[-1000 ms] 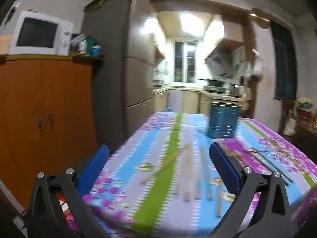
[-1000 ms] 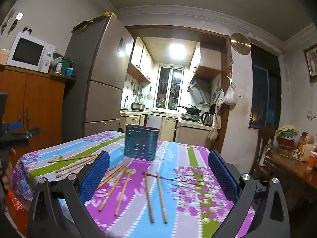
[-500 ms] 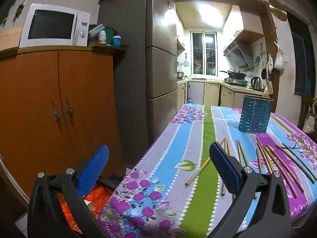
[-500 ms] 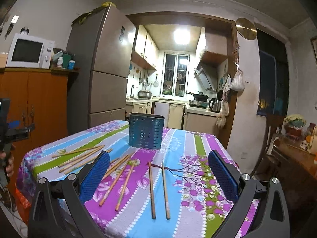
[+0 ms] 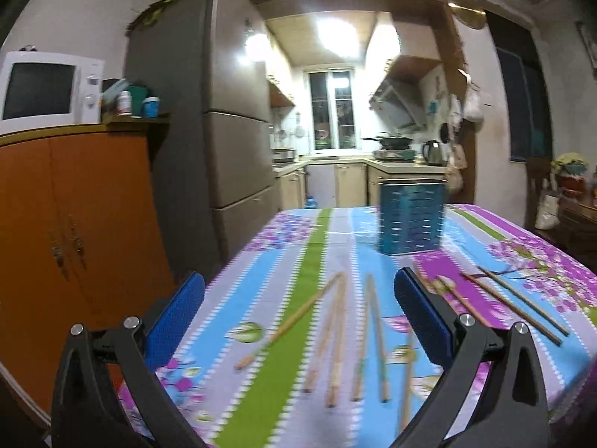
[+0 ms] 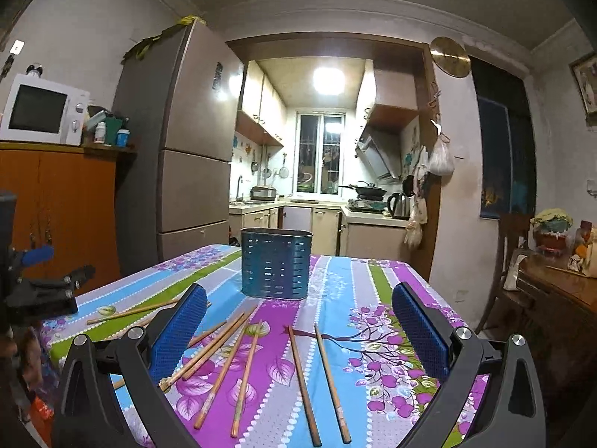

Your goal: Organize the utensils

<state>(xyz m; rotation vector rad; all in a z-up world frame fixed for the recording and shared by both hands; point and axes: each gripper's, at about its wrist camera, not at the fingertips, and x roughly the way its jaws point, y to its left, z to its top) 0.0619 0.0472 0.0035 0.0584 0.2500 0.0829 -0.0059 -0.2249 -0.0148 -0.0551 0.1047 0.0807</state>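
- The left tongs [image 5: 298,321] are spread wide and hold nothing; they hang above the near left part of the counter [image 5: 283,261], over a loose fan of chopsticks [image 5: 337,336]. That view is smeared, so a stick's exact line is hard to judge, and a grab made now could close beside it.
- The right tongs [image 6: 298,332] also gape empty, above the near right part of the counter, with more chopsticks [image 6: 302,377] lying flat between and below the pads.
- The sticks are thin and flat on the cloth. I judge the pads may skid over one or pinch the cloth with it and drag the neighbours.
- Several sticks touch or cross near the near edge; a nudge could roll one off that edge.
- The holder [image 6: 276,263] stands upright near the middle of the counter, towards the far edge, apart from every stick, and seems empty from here. It looks light: a stick lowered at a slant could strike its rim and tip or shove it.
- Both tongs work the same near edge, so they may collide.
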